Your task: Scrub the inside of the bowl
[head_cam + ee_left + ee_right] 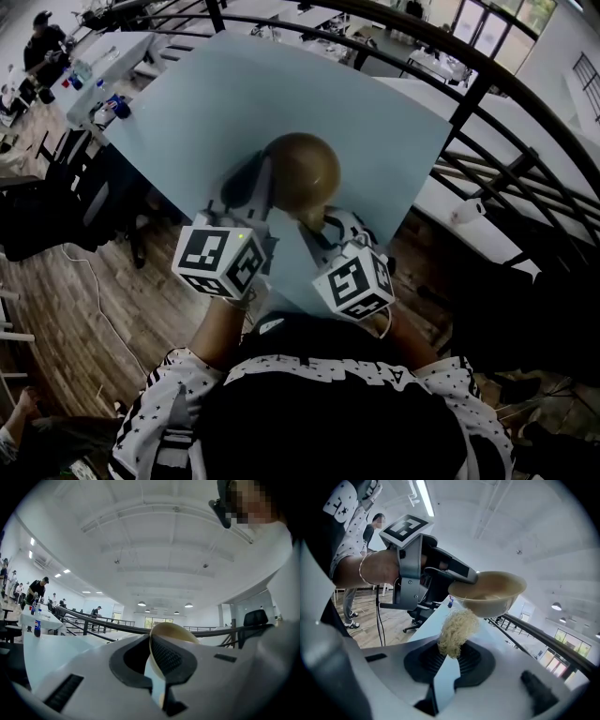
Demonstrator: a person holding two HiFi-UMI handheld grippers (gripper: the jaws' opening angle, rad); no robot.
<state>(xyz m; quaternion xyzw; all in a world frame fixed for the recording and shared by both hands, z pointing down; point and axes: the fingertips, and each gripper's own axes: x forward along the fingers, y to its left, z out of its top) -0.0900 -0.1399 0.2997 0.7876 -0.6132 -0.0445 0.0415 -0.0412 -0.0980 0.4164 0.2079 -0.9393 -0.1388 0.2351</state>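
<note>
A tan bowl [301, 172] hangs above the light blue table [375, 122], tipped with its rounded outside toward the head camera. My left gripper [265, 190] is shut on the bowl's rim; in the left gripper view the cream rim [172, 631] sits between the jaws of the left gripper [155, 662]. My right gripper [328, 225] is just below the bowl and is shut on a pale fibrous scrubber [457, 631]. In the right gripper view the scrubber sticks out of the right gripper [449, 657] and reaches up to the underside of the bowl [488, 592]. The bowl's inside is hidden.
A dark curved railing [506, 84] runs behind and right of the table. White tables with bottles [98, 80] and a person [42, 42] are at the far left. Black chairs [56, 216] stand on the wooden floor [56, 319] left of the table.
</note>
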